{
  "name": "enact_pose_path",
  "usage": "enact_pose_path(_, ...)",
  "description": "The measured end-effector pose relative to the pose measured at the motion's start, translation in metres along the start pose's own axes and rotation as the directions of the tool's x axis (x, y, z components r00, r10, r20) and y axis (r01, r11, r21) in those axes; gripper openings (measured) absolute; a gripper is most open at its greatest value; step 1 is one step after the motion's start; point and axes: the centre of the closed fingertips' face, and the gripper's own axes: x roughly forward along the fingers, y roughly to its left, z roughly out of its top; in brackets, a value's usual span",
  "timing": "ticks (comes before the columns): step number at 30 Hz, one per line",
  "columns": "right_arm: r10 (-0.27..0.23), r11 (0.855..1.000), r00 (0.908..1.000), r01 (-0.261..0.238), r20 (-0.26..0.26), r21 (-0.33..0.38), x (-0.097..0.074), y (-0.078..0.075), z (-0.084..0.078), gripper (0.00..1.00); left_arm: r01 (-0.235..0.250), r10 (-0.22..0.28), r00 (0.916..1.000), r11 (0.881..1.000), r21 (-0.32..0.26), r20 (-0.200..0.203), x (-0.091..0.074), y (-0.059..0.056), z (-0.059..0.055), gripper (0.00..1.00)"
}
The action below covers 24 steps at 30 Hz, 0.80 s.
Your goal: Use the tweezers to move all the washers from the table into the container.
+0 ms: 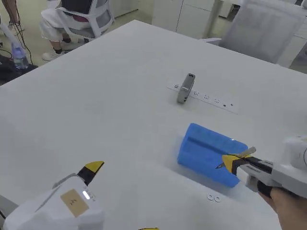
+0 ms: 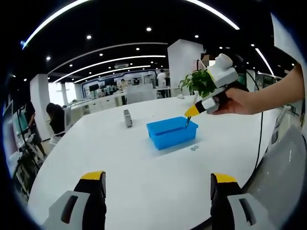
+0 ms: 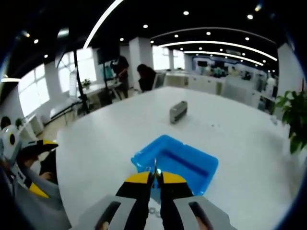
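Head view: the right gripper (image 1: 231, 163) is clamped on the tweezers (image 1: 247, 153), their tips over the blue container (image 1: 201, 148); two washers (image 1: 213, 197) lie on the table (image 1: 120, 124) just beside the jaws. Left gripper view: the left gripper (image 2: 157, 184) is spread and empty; the container is well ahead. Right gripper view: I cannot tell whether the tips carry a washer; this looks like a drop-off; next, lower the tips onto a washer.

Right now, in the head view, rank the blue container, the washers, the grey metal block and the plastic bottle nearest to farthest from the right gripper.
1. Blue container, under the right gripper and its tweezers.
2. Washers, on the table beside the container, toward the person.
3. Grey metal block, mid-table beyond the container.
4. Plastic bottle, far left, off the table.
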Motion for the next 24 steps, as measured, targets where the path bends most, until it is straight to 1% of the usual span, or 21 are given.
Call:
enact_pose_path(3,-0.004,1.0,0.9997,0.004,-0.026,-0.012,-0.001,0.0,-0.013,0.03,-0.006,0.006,1.0,1.0,0.003,0.001,0.0,0.001,0.0,0.93)
enact_pose_path(6,0.008,1.0,0.9988,-0.007,-0.047,0.01,0.001,0.001,-0.024,0.03,-0.004,0.004,1.0,1.0,0.006,-0.003,0.0,0.001,-0.001,0.93)
enact_pose_path(10,0.016,1.0,0.9963,-0.015,-0.085,0.011,0.005,0.005,-0.039,0.03,-0.016,0.016,0.9998,1.0,0.015,-0.008,0.0,0.003,-0.001,0.93)
enact_pose_path(12,0.024,1.0,0.9939,-0.023,-0.107,0.013,0.007,0.01,-0.046,0.03,-0.015,0.015,0.9999,1.0,0.007,-0.003,0.0,0.003,-0.001,0.93)
enact_pose_path(13,0.025,1.0,0.9936,-0.024,-0.11,0.015,0.007,0.013,-0.048,0.03,-0.016,0.016,0.9999,1.0,0.007,-0.004,0.0,0.003,-0.001,0.93)
enact_pose_path(17,0.032,0.999,0.9902,-0.03,-0.136,0.012,0.011,0.015,-0.057,0.04,-0.014,0.014,0.9999,1.0,0.011,-0.01,0.0,0.003,-0.002,0.93)
enact_pose_path(24,0.029,1.0,0.9882,-0.029,-0.151,0.003,0.017,0.014,-0.06,0.04,-0.008,0.008,0.9999,1.0,0.011,-0.014,0.001,0.002,-0.002,0.92)
